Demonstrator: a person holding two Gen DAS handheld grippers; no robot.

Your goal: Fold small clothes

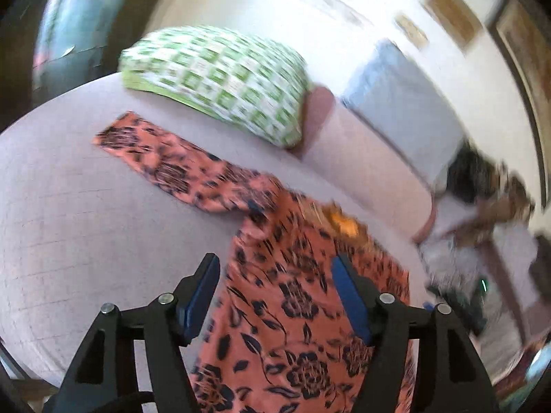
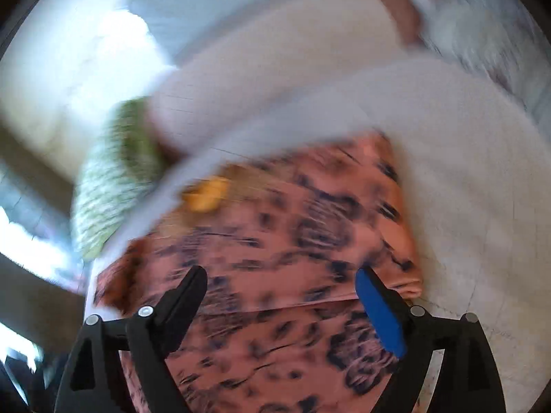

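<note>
An orange garment with a black flower print [image 1: 286, 296] lies on a pale lilac bed [image 1: 75, 213]. One sleeve [image 1: 165, 161] stretches out to the far left. An orange tag [image 1: 344, 225] shows at its neck. My left gripper [image 1: 275, 268] is open above the garment's body, holding nothing. In the blurred right wrist view the same garment [image 2: 282, 234] lies under my right gripper [image 2: 280, 278], which is open and empty. Its right side looks folded over [image 2: 396, 241]. The tag [image 2: 206, 192] shows at the far edge.
A green and white checked pillow [image 1: 220, 79] lies at the head of the bed, also blurred in the right wrist view [image 2: 113, 179]. A grey-blue pillow [image 1: 406, 110] leans further right. The bed's edge [image 1: 423, 227] drops to a cluttered floor at right.
</note>
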